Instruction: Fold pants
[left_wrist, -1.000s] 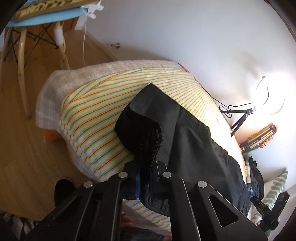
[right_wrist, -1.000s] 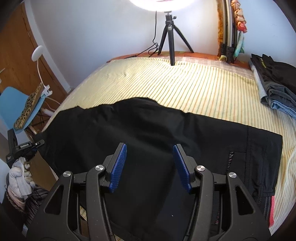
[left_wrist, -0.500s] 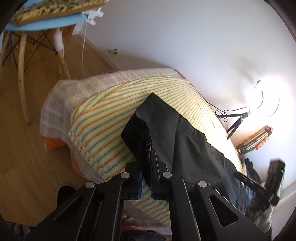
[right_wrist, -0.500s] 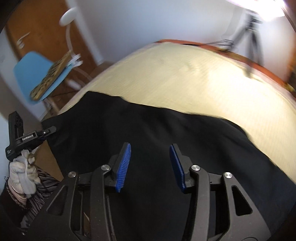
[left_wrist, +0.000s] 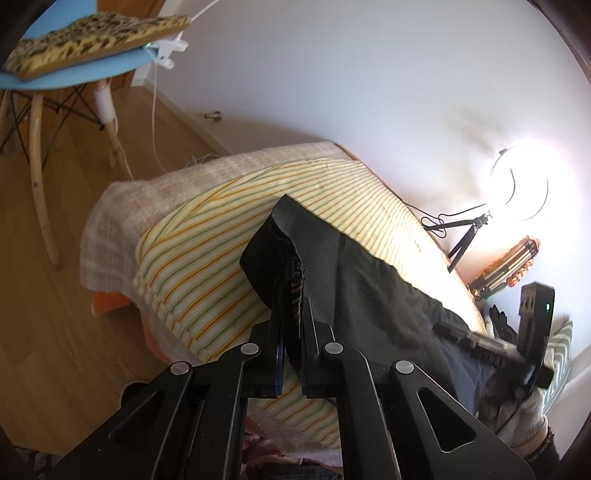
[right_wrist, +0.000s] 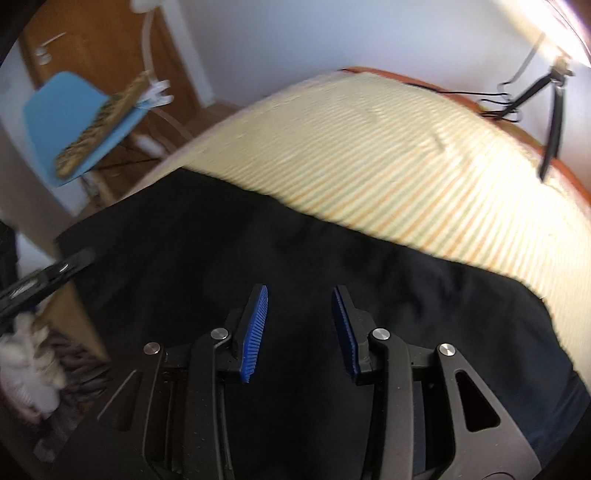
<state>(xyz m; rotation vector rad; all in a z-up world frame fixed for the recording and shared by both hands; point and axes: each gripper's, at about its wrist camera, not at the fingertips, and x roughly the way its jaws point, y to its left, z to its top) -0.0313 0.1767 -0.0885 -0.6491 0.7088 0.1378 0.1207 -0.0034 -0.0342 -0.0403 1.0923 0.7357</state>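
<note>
The black pants (left_wrist: 354, 273) lie spread across the striped yellow bed sheet (left_wrist: 207, 258). My left gripper (left_wrist: 291, 314) is shut on the pants' near end and holds that edge lifted off the sheet near the bed's edge. In the right wrist view the pants (right_wrist: 258, 240) fill the lower half, with the sheet (right_wrist: 369, 147) beyond. My right gripper (right_wrist: 299, 299) is open and empty, close above the black cloth. It also shows at the far right of the left wrist view (left_wrist: 491, 343).
A blue chair (left_wrist: 74, 70) with a leopard-print cushion stands on the wooden floor left of the bed. A ring light on a tripod (left_wrist: 517, 184) stands by the white wall behind the bed. More clothes (left_wrist: 502, 321) lie at the bed's far end.
My left gripper has pulled the pants' end back toward the bed's edge. My right gripper has swung left along the pants toward the left gripper, staying open.
</note>
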